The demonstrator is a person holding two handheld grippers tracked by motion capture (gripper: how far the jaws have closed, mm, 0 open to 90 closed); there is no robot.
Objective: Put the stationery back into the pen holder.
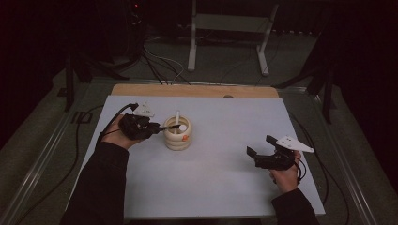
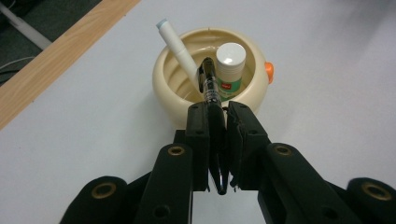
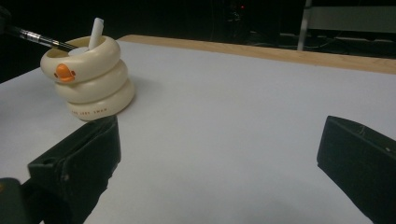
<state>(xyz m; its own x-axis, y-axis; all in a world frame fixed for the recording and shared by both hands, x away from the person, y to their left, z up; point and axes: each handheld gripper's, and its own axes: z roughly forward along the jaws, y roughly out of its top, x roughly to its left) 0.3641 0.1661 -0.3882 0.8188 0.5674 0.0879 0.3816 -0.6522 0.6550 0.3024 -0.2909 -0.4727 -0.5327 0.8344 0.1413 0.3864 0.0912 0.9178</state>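
Black jaws of the left gripper are clenched on a black pen, pinched between the pads with its tail poking back between the jaws; the pen runs forward over the near rim of a cream pen holder, a pot shaped like three stacked rings with an orange beak on its side; its far end reaches into the pot's mouth. Inside the pot stand two other things, just beside the pen's tip: one white marker leaning against the rim, and one white-capped glue stick upright, crowding the space where the tip points. Seen from above, the left gripper sits touching-close to the pot's left side, toward the left edge of the white table top; a wooden strip borders the far edge. Well apart, near the right edge, the right gripper hangs released, jaws spread wide with nothing between them. Counted: two grippers; one pot; three writing things in all, one of them held.
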